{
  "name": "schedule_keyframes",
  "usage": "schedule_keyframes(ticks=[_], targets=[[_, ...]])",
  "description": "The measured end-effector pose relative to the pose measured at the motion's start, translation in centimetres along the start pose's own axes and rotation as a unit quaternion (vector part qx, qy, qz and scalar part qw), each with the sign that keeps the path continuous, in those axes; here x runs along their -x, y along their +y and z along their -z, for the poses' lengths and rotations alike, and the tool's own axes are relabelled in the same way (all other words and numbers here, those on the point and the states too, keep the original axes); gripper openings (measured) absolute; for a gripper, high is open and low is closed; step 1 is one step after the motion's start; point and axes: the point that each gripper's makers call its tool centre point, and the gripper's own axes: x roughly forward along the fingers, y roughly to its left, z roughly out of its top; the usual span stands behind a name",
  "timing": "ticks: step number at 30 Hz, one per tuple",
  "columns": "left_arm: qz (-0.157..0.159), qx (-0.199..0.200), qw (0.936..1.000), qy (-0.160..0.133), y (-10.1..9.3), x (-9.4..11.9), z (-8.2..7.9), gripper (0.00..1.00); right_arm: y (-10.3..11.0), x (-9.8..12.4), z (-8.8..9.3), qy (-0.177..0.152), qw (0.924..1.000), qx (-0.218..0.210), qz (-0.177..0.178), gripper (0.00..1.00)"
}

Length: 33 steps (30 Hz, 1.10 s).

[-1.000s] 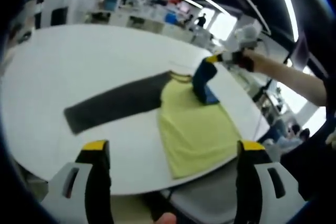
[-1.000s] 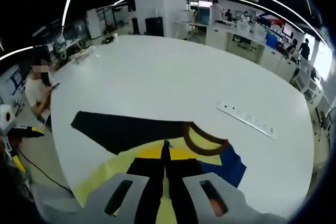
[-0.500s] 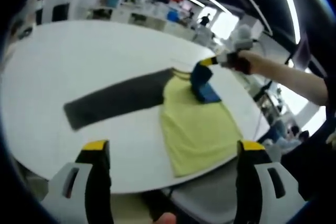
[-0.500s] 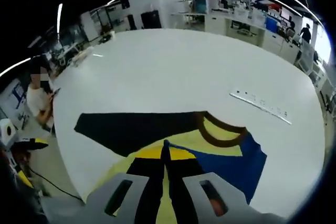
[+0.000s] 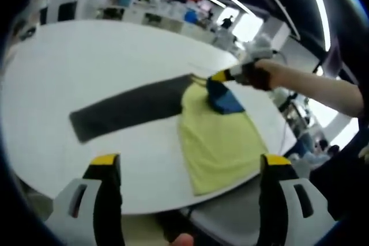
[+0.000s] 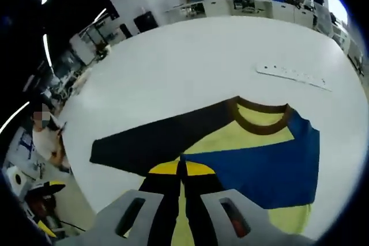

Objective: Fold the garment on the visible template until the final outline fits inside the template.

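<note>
From the left gripper view we see the whole garment [image 5: 196, 125] laid out on the white round table [image 5: 86, 73]: a yellow body reaching toward the near table edge, and a dark sleeve [image 5: 124, 110] stretched flat to the left. The left gripper [image 5: 187, 168] hangs back from the table, its two yellow-tipped jaws standing wide apart with nothing between them. Across the table we see the right gripper [image 5: 218, 77] at the end of a person's forearm [image 5: 311, 84], its yellow tip down at the garment's collar end, where the blue sleeve [image 5: 225, 101] lies bunched on the yellow cloth (from this distance we cannot judge how the jaws stand).

The right gripper view gives us what the other does not. Here the right gripper [image 6: 180, 168] has its jaws pressed together, pinching the pointed end of the blue sleeve [image 6: 259, 168], which is folded across the yellow chest below the brown collar [image 6: 259, 120]. The dark sleeve [image 6: 161, 139] runs off to the left, flat on the table [image 6: 190, 61]. We also see a pale strip [image 6: 294, 76] lying on the table beyond the collar, well apart from the garment, and a seated person [image 6: 46, 139] past the table's left edge. We cannot make out a template outline in either view.
</note>
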Motion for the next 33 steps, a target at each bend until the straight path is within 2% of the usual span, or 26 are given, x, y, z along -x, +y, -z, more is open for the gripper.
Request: schedule_keyframes(ticks=[4,13,16,33], targets=[[0.001,0.001,1.0,0.001,0.2,-0.2,0.1,0.96,0.3,-0.6,0.6,-0.006,0.9988,-0.048,0.004,0.02],[0.004,0.002,1.0,0.0,0.4,-0.3,0.0,0.96,1.4,-2.1,2.0,-0.01,0.9943,-0.105,0.014,0.03],[0.004,0.004,1.0,-0.001,0.8,-0.2,0.1,0.96,2.0,-2.6,2.1,-0.014,0.9881,-0.153,0.004,0.02],[-0.002,0.015,0.9999,0.001,2.0,-0.1,0.5,0.96,2.2,-4.8,3.3,0.001,0.982,-0.189,0.002,0.02]])
